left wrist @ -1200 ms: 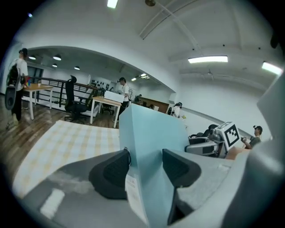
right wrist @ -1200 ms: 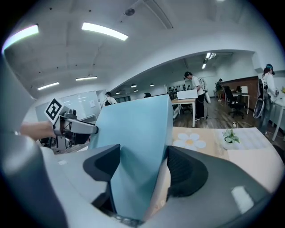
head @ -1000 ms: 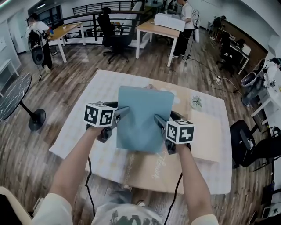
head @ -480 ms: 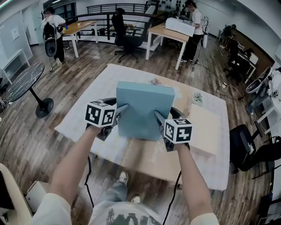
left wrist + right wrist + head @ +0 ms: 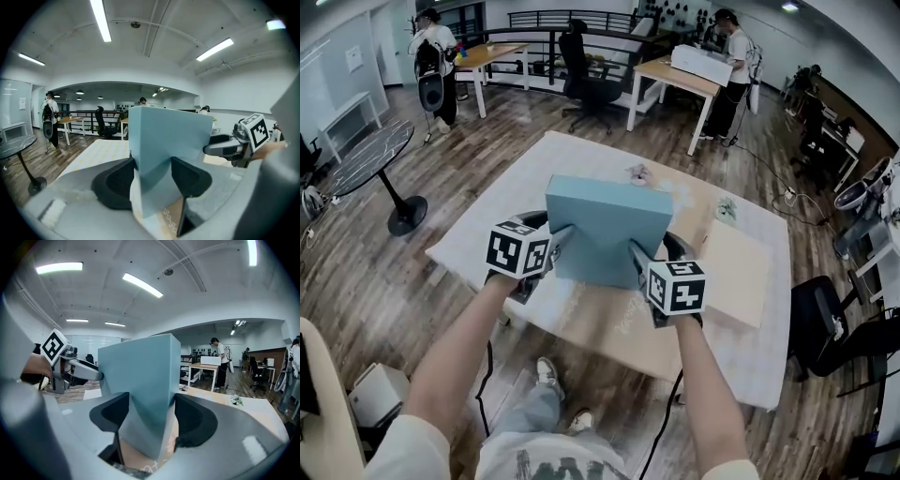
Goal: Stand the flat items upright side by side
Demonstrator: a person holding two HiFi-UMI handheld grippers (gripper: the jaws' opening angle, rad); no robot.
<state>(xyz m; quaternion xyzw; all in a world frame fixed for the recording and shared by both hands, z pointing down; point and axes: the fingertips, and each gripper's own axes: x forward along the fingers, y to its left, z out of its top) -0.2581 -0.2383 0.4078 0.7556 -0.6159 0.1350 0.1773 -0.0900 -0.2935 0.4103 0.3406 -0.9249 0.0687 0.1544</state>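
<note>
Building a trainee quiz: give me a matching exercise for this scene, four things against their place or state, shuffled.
1 box
2 left gripper
3 plant
4 round table

a standing on the floor
b shut on the box
c on the work table, right of the box
d blue, held off the work table

Pairs: 1d, 2b, 3c, 4a

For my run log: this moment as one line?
left gripper: shut on blue box | right gripper: shut on blue box, jaws just closed further | blue box: tilted, held over table
</note>
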